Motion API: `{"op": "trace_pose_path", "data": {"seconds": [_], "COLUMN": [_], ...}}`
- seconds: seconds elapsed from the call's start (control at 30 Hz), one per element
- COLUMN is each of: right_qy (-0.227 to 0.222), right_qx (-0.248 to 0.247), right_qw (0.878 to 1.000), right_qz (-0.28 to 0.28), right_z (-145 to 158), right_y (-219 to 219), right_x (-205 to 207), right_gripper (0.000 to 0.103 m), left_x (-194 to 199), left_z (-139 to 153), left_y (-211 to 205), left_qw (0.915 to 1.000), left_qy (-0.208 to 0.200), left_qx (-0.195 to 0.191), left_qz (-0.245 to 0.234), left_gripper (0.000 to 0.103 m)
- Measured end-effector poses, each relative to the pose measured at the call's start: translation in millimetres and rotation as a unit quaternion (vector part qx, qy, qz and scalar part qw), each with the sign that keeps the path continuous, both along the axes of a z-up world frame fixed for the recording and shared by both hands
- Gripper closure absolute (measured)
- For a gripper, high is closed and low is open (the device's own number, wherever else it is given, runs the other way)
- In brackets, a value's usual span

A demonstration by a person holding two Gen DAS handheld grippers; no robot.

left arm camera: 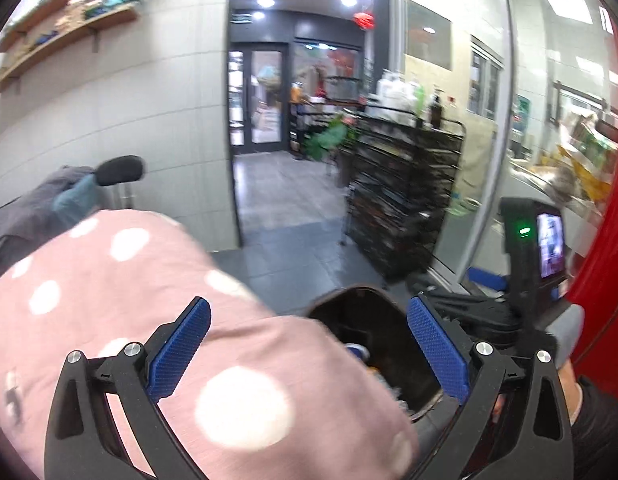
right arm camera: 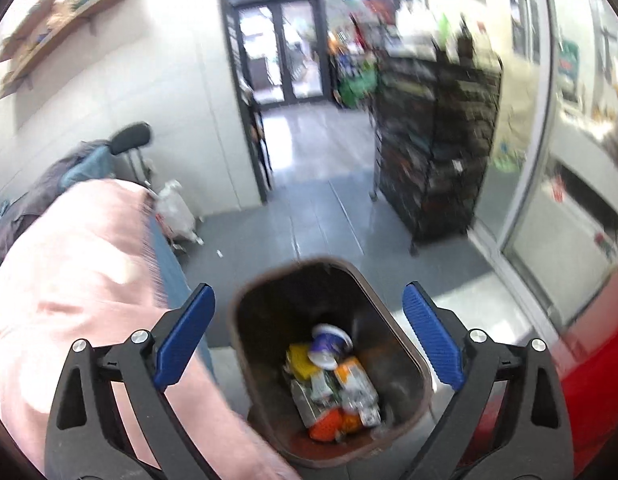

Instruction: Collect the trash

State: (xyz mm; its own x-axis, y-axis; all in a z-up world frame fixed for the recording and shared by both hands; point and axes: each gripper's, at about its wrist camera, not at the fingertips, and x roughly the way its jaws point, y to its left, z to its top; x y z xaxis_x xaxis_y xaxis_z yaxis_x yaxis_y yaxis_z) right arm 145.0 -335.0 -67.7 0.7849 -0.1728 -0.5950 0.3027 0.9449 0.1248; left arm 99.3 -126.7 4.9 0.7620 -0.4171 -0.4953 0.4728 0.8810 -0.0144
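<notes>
A dark brown trash bin (right arm camera: 405, 344) stands on the floor below my right gripper (right arm camera: 309, 340), which is open and empty above its mouth. Inside lie a white-and-purple cup (right arm camera: 329, 346), a yellow wrapper (right arm camera: 299, 362), an orange carton (right arm camera: 355, 378) and other wrappers. In the left wrist view the bin (left arm camera: 393, 360) is partly hidden behind a pink polka-dot cloth (left arm camera: 109, 300). My left gripper (left arm camera: 309, 352) is open and empty, over the cloth's edge and the bin. The right gripper's body (left arm camera: 533, 264) shows at the right of the left view.
The pink cloth (right arm camera: 81, 280) covers a surface at the left. A black rack of goods (right arm camera: 437, 148) stands ahead on the right beside a glass wall. A red surface (right arm camera: 589, 380) lies at the right. A chair with clothes (right arm camera: 89, 160) and a white bag (right arm camera: 177, 212) sit by the wall.
</notes>
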Motion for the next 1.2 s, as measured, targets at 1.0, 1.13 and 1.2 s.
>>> {"op": "trace_pose_path", "data": {"seconds": [1.0,1.13,1.2], "right_qy": [-0.149,-0.153,-0.152], "right_qx": [-0.110,-0.111,-0.105], "right_qw": [0.967,0.965,0.966], "right_qz": [0.176,0.182,0.182], "right_z": [60.1,60.3,59.9], "right_y": [180.2,187.0,187.3], "right_x": [-85.0,-89.4,-90.7], "right_gripper": [0.006,0.006,0.006], "left_x": [-80.3,-86.9,-89.6], "left_z": [1.3,-1.6,-2.2], "left_y": [154.5,155.3,157.2], "left_qw": [0.9688,0.9678,0.9674], "left_qy": [-0.052,-0.054,-0.058], "left_qx": [-0.071,-0.068,-0.067], "left_qz": [0.231,0.236,0.238], "left_gripper": [0.006,0.006,0.006]}}
